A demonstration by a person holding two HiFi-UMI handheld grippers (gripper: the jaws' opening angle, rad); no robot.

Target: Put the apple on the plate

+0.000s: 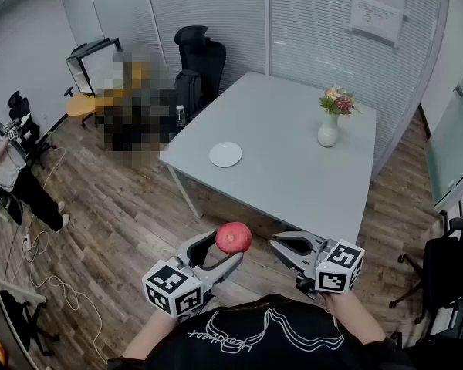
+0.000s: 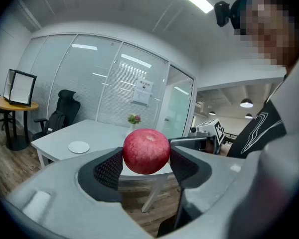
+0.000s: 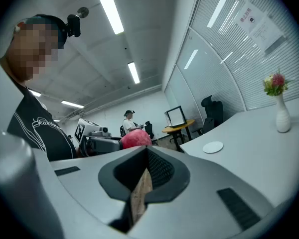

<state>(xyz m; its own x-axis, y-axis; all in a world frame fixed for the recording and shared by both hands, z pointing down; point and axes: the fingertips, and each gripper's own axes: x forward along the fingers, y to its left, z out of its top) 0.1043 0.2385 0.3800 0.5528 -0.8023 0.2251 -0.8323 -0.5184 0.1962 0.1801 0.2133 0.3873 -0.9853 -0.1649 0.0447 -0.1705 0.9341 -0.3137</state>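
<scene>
The left gripper (image 1: pixel 227 247) was clamped on the red apple (image 1: pixel 233 237). Its two dark ribbed pads pressed the fruit from either side, with the jaws set wide to take it. The apple sat short of the table's (image 1: pixel 293 168) near edge and off its surface, above the wooden floor (image 1: pixel 123 222). It was well apart from the white plate (image 1: pixel 225 154).

The plate lay flat on the table, close to the left edge and not far from the near-left corner, with nothing on it. Toward the far right of the table stood a white vase (image 1: pixel 328 133) holding pink and yellow flowers (image 1: pixel 337 100).

The right gripper (image 1: pixel 284 245) was held short of the table's near edge, just to the right of the apple. Its jaws were pressed together with nothing between them — only a thin seam showed where the pads met.

Beyond the table's far-left corner stood a black office chair (image 1: pixel 201 56). Well off to the left of the table a person (image 1: pixel 8 168) stood on the floor.
</scene>
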